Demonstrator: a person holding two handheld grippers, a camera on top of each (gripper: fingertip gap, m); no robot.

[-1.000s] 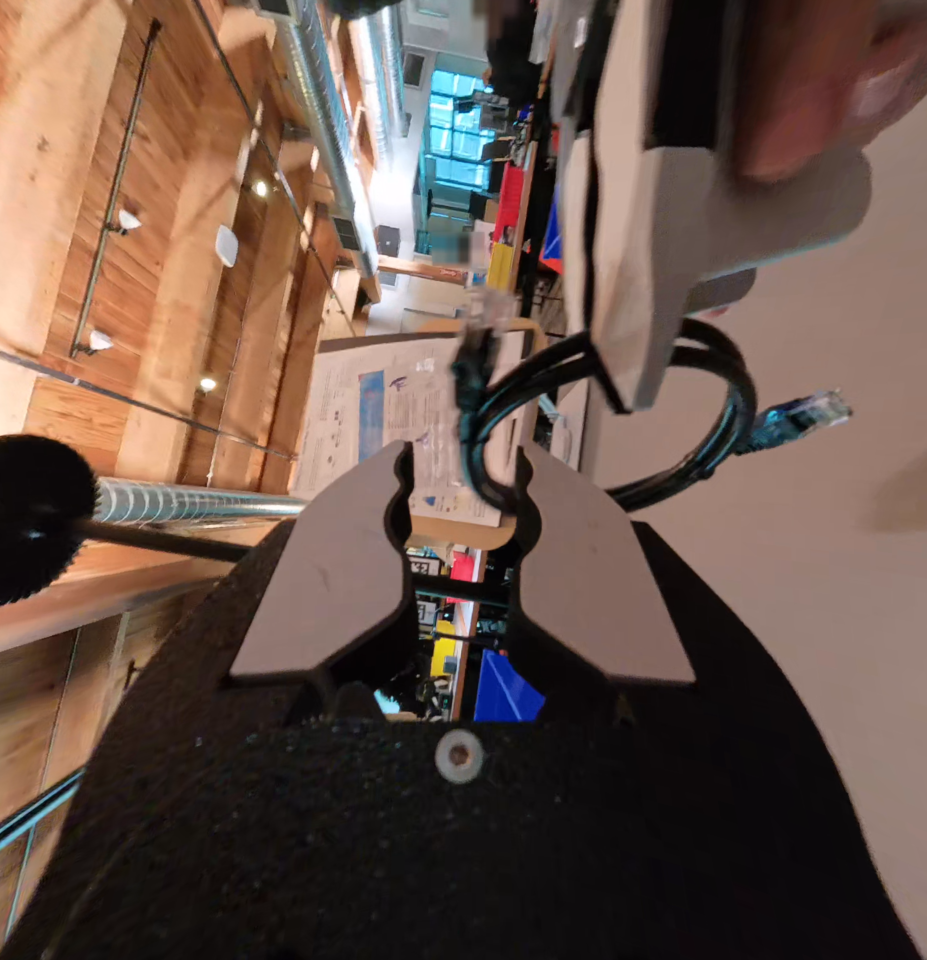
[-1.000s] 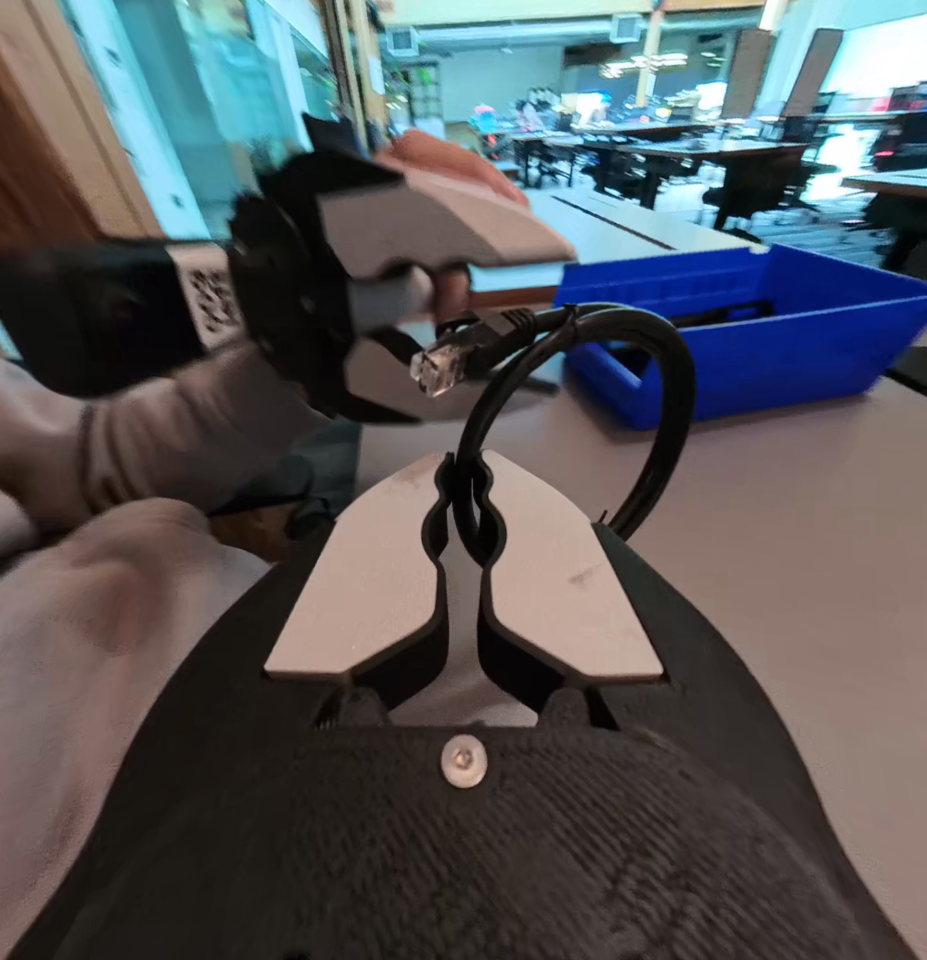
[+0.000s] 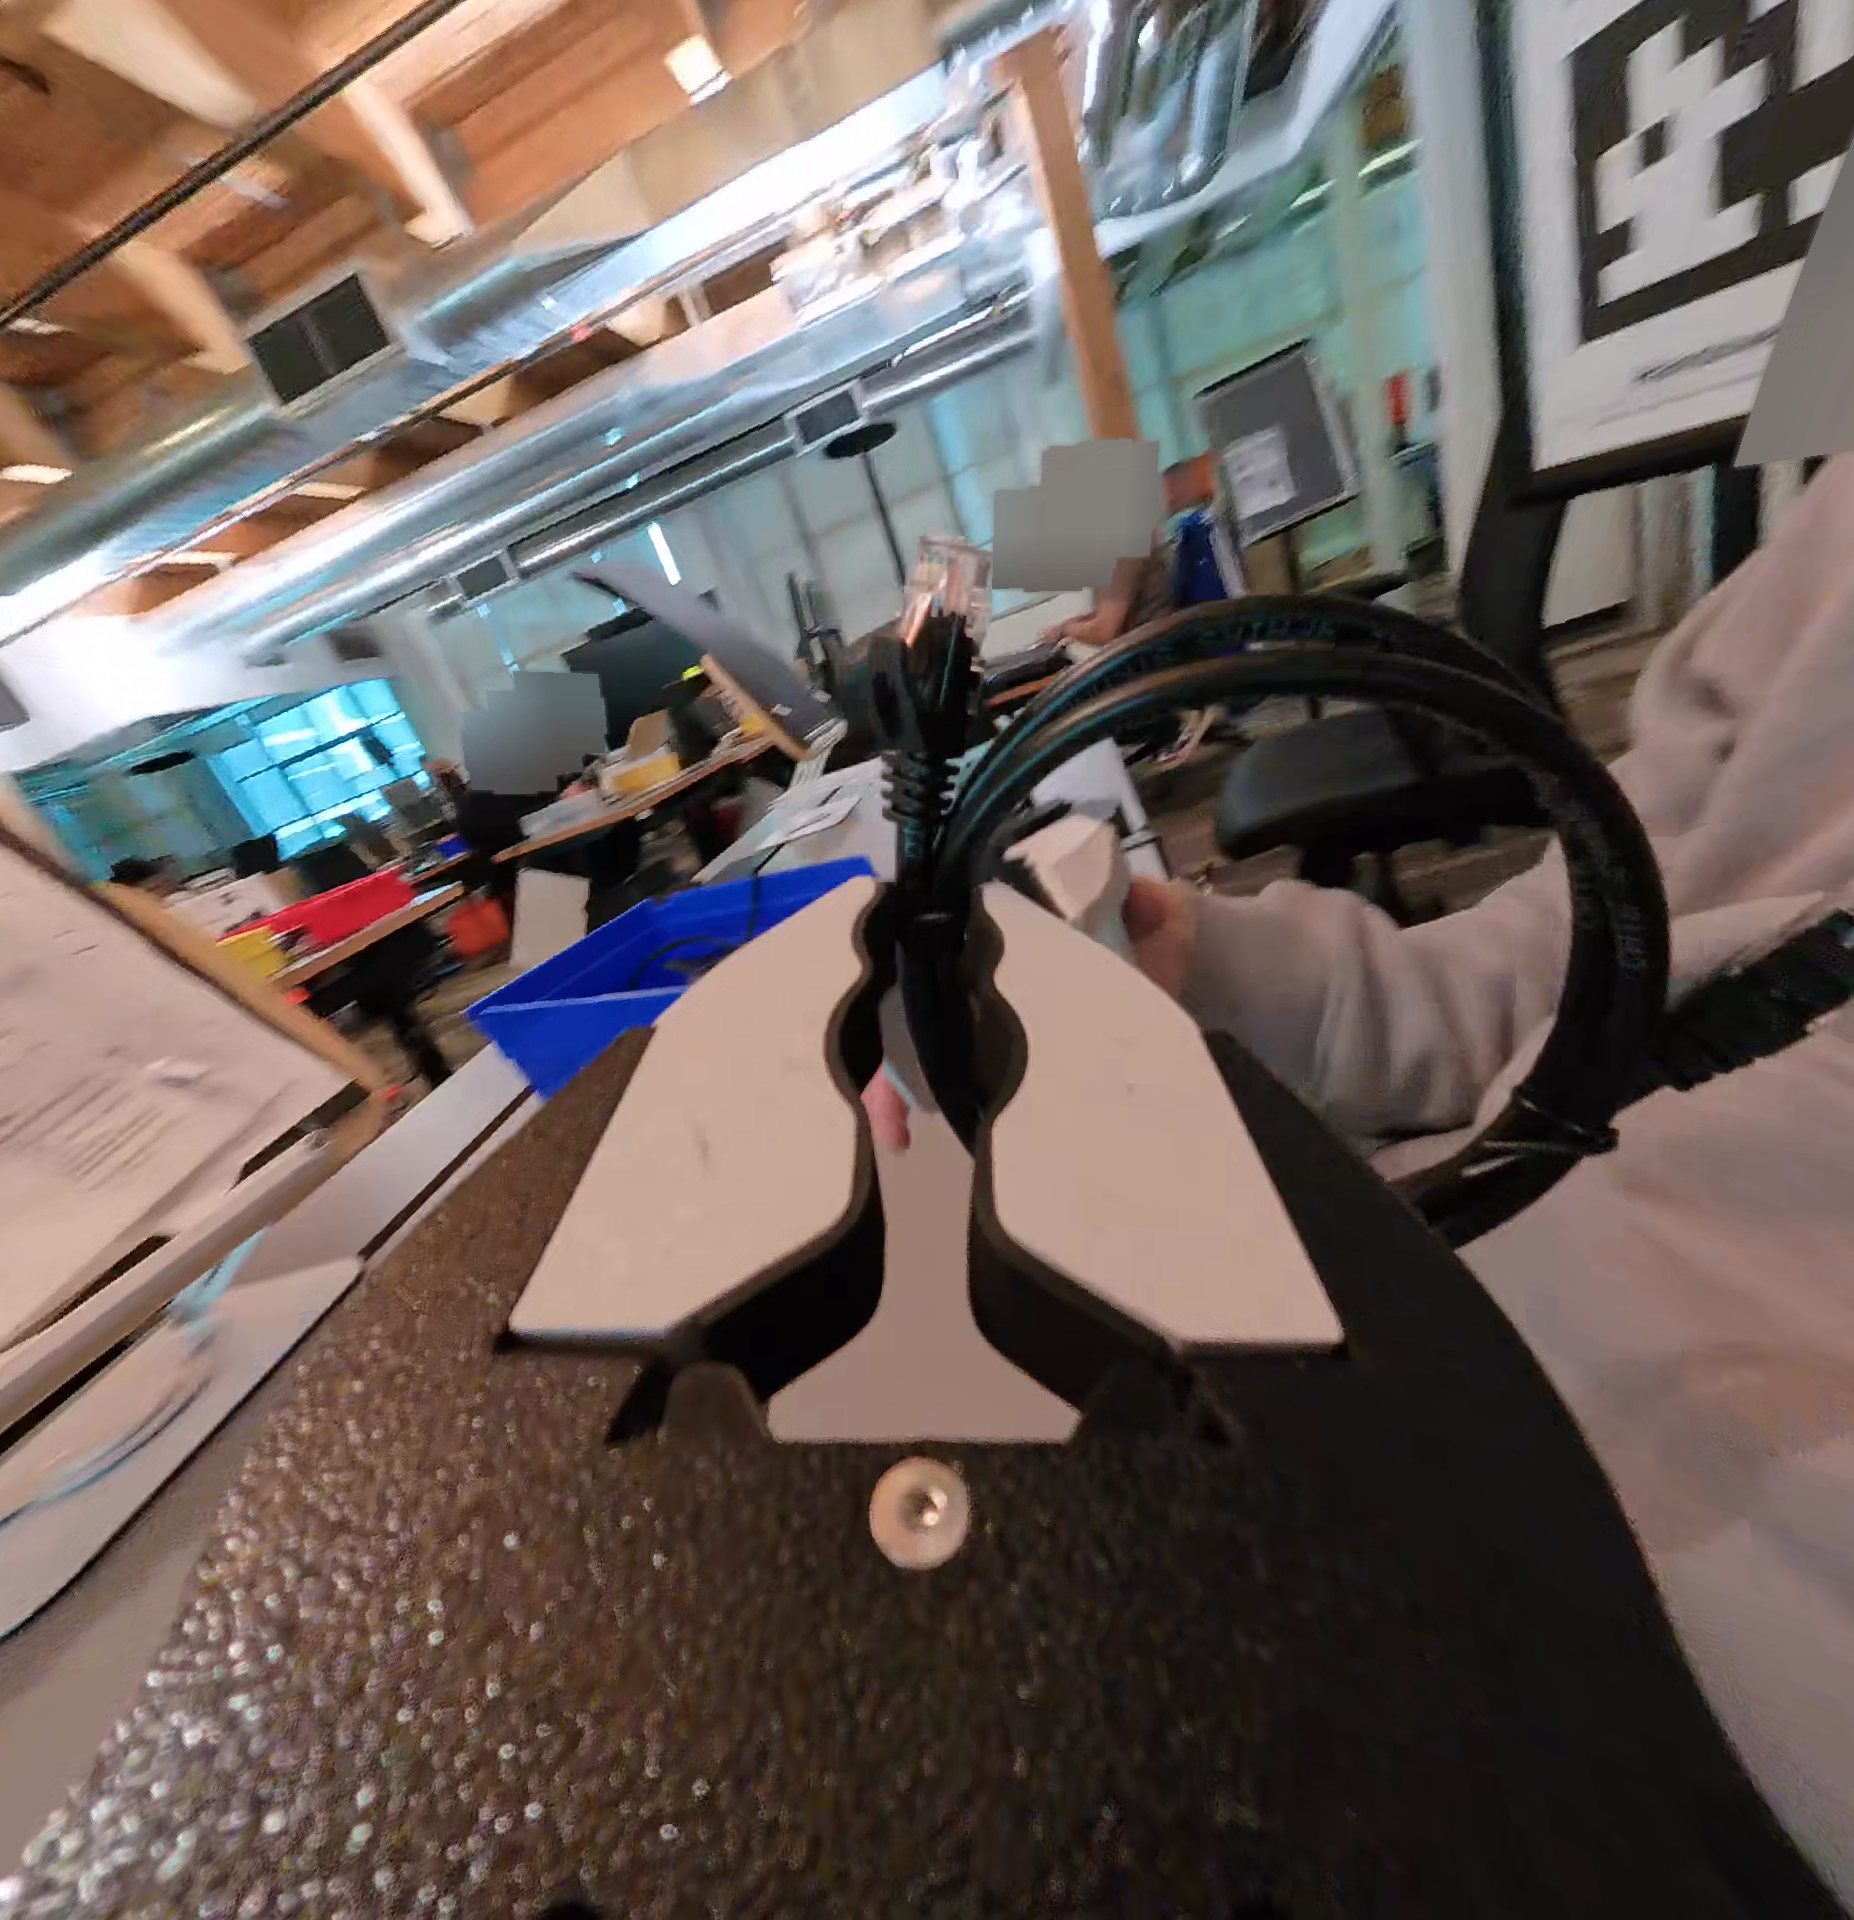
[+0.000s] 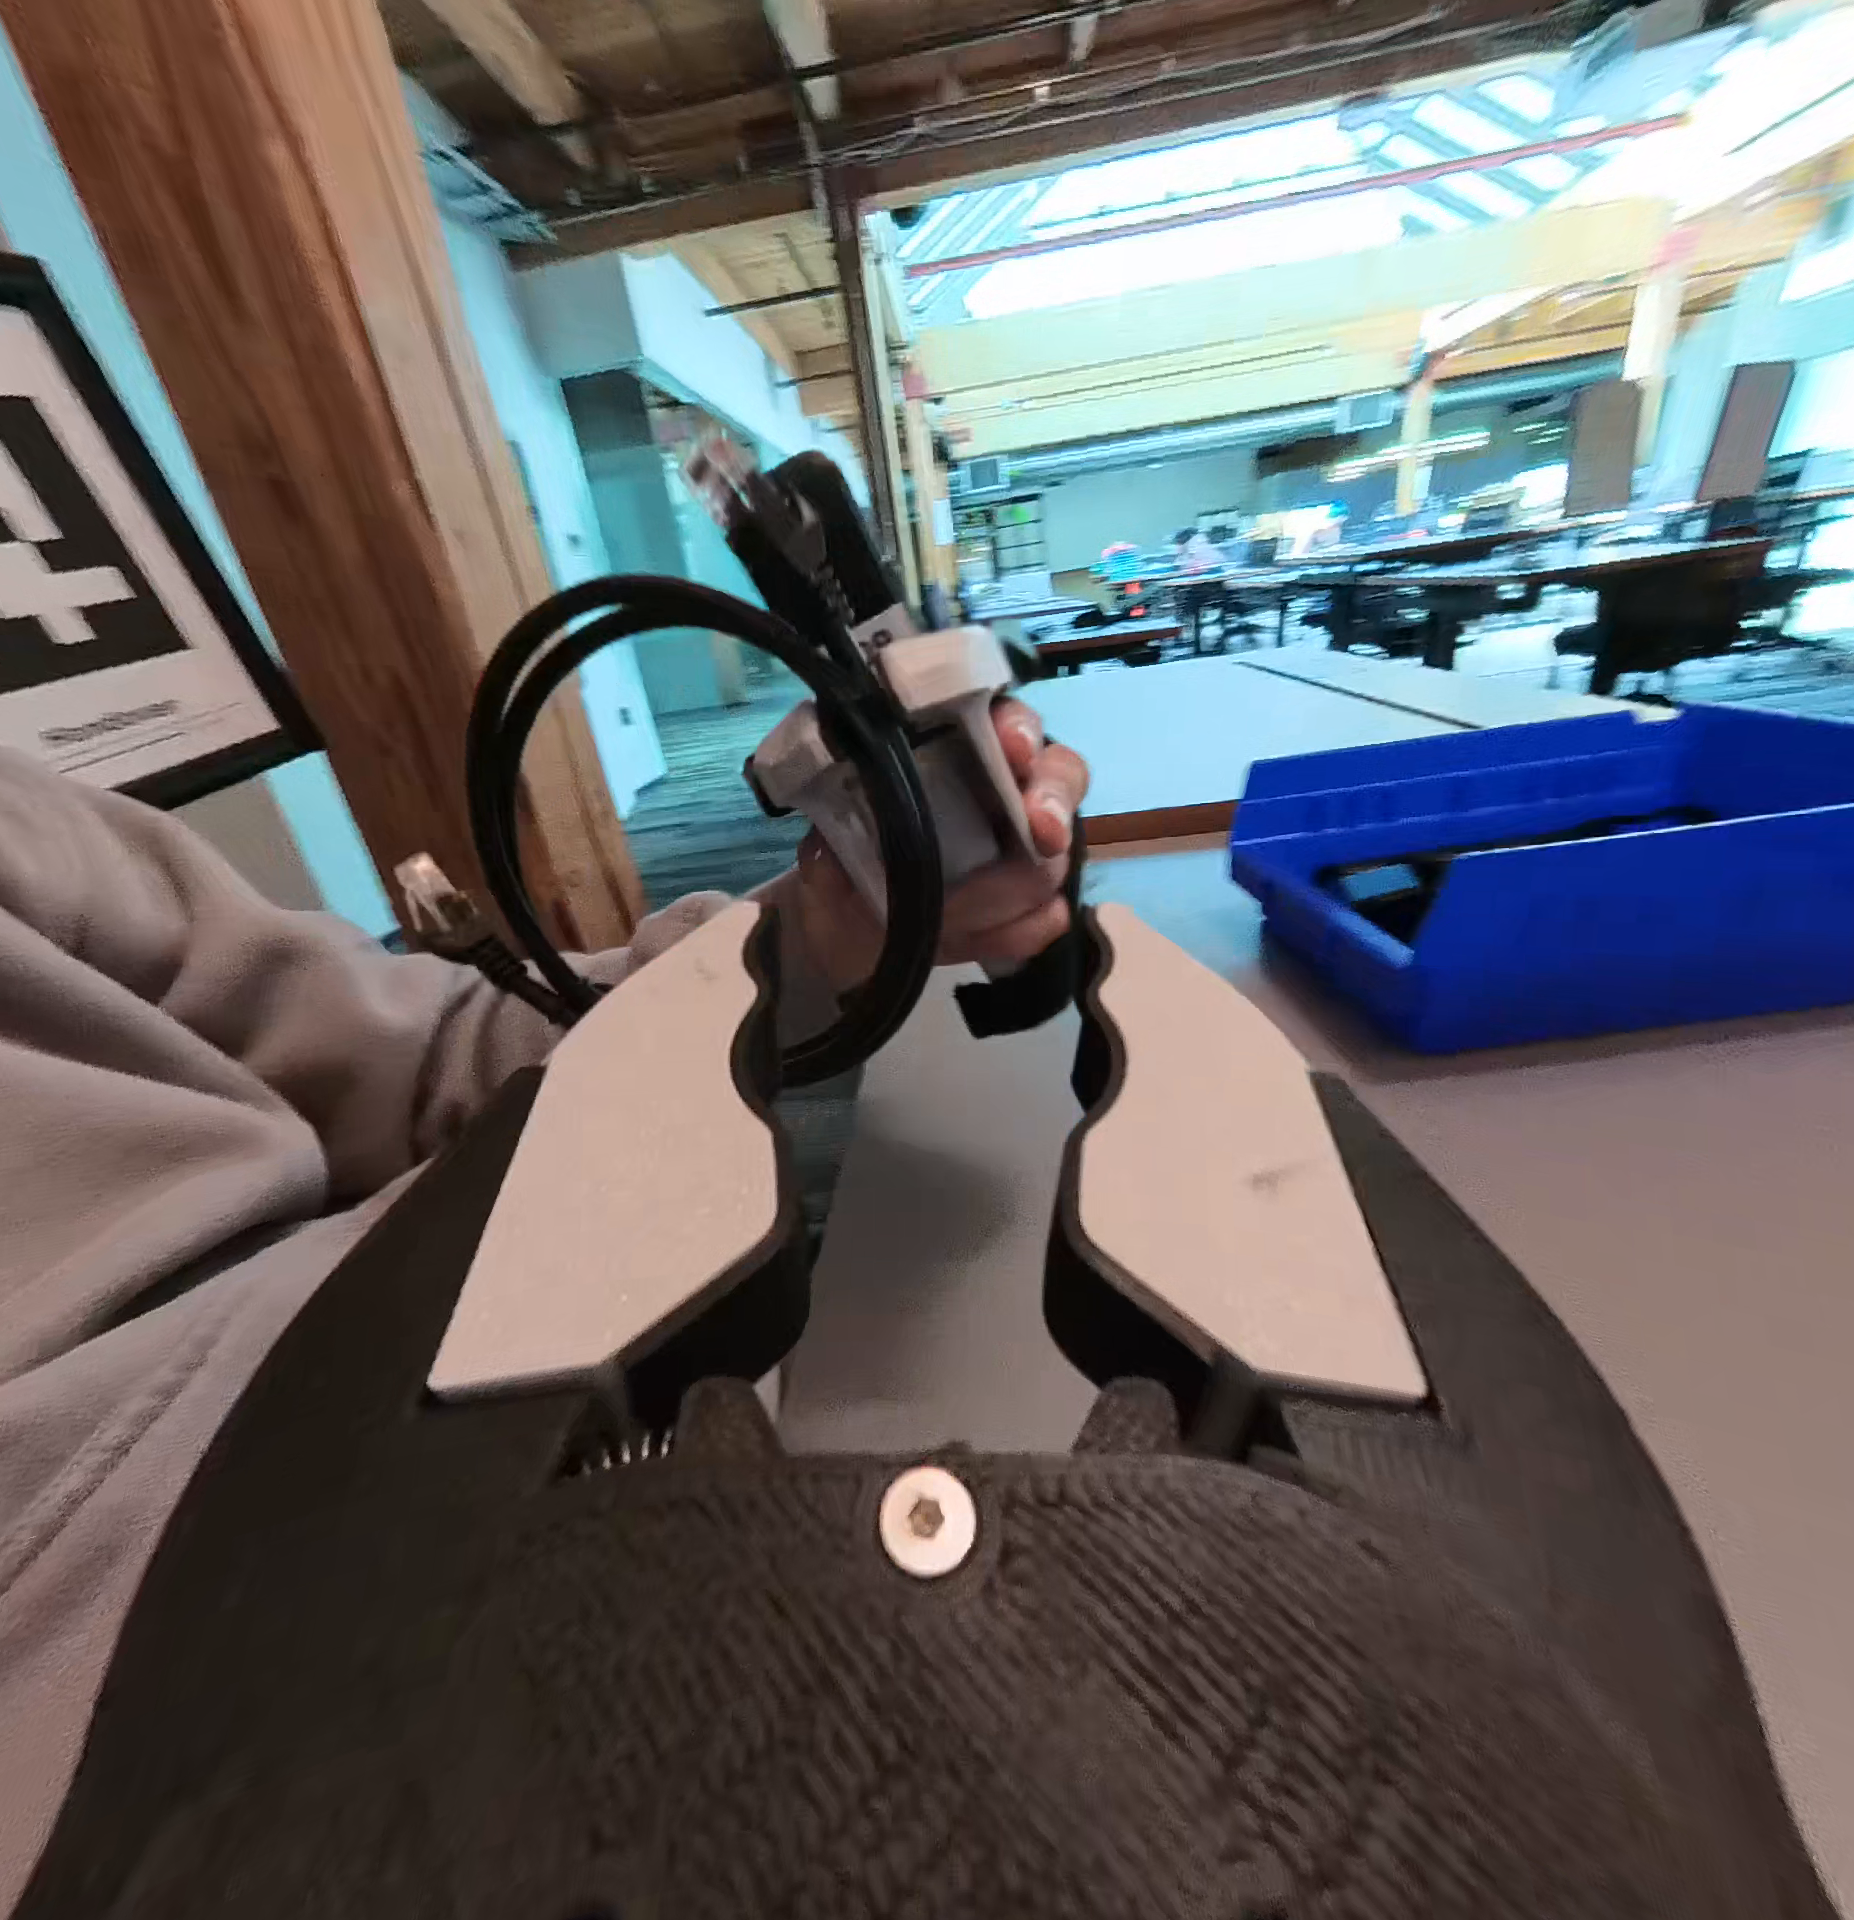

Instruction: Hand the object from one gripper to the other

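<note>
Left gripper (image 3: 928, 935): fingers drawn narrow, clamped on coiled black cable (image 3: 1588, 894) at frame centre. Loop arcs to the right of the fingers; one clear plug (image 3: 949, 582) stands upright above the fingertips, second connector trails at right edge over a grey sleeve (image 3: 1733, 1039). Blue bin (image 3: 611, 997) sits left of centre on the table.

Right gripper (image 4: 923, 925): fingers spread wide, nothing between them. In its view, left gripper (image 4: 892, 748) appears at centre, gripped by a hand (image 4: 1006, 862), with cable (image 4: 694, 831) looped to its left, apart from right fingertips. Blue bin (image 4: 1567, 935) rests at right on grey table (image 4: 1525, 1195).
</note>
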